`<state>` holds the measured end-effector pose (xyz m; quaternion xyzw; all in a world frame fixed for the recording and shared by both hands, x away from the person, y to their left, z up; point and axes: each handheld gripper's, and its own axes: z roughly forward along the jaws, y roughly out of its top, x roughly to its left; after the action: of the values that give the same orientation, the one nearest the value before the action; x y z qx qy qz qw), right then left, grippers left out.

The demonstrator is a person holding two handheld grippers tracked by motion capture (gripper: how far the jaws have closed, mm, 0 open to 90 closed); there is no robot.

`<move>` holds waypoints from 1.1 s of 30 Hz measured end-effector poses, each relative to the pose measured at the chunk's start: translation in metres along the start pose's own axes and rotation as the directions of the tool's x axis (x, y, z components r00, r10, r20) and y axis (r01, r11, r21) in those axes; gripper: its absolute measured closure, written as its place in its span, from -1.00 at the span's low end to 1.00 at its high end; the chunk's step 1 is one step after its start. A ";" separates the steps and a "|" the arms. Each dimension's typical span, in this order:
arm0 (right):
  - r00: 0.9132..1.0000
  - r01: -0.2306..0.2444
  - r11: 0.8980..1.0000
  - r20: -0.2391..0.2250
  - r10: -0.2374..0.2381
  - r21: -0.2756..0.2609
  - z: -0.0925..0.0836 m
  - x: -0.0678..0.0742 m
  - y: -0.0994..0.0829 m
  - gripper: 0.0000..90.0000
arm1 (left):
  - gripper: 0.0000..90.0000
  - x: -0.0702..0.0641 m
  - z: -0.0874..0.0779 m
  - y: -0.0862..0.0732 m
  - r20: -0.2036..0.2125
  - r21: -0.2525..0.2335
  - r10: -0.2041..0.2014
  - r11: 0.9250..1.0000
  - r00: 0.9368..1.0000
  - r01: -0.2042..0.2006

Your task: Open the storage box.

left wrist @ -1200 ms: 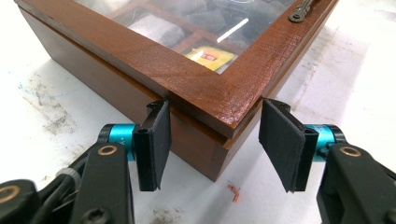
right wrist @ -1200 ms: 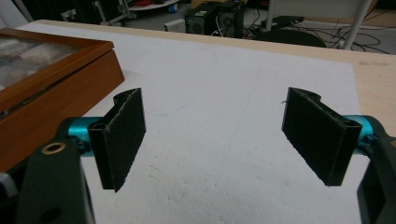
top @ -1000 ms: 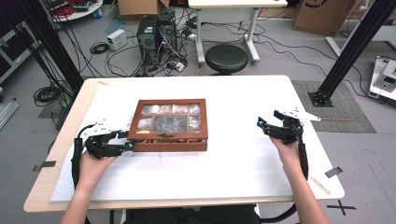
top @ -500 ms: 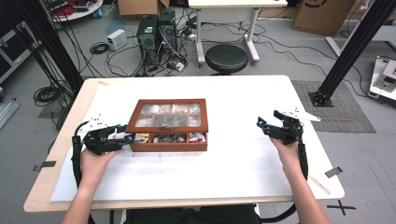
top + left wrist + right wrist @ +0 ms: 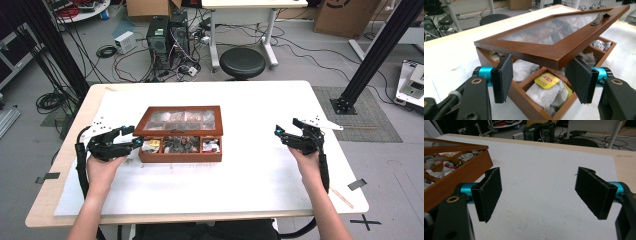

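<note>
A brown wooden tea box sits mid-table, and its glass-paned lid is tilted up at the front. Tea bags fill the front compartments. My left gripper is at the box's left end. In the left gripper view its jaws have just been opening. The raised lid's near corner hangs over the gap between them, and the pads do not press on it. A yellow tea bag lies below. My right gripper is open over bare table, right of the box.
White paper covers the wooden table. A metal latch sits on the lid's far edge. Behind the table are a black stool, computer towers, loose cables and a black frame post.
The lid has gone from flat on the box to raised at the front, baring the front compartments. My left gripper's jaws have parted. The right gripper has not moved.
</note>
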<state>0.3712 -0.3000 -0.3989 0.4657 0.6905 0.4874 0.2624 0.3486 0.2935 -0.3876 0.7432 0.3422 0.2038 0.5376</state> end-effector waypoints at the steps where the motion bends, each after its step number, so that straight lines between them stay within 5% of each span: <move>1: 1.000 -0.001 1.000 0.000 0.001 -0.002 0.000 0.000 0.000 -0.51 | -0.13 0.000 0.000 0.000 0.000 0.000 0.000 1.000 1.000 0.000; 19: 1.000 -0.014 1.000 -0.028 0.014 -0.025 0.002 0.002 0.017 -0.50 | -0.12 0.011 0.005 0.032 -0.010 -0.034 -0.003 0.999 1.000 0.003; 33: 0.999 0.013 0.998 -0.043 -0.015 -0.054 0.011 -0.001 0.052 -0.48 | -0.12 0.023 0.021 0.049 0.007 -0.056 0.011 0.998 1.000 -0.011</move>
<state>0.4006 -0.2916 -0.3552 0.4429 0.6861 0.5136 0.2632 0.3927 0.2872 -0.3499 0.7306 0.3302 0.2134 0.5583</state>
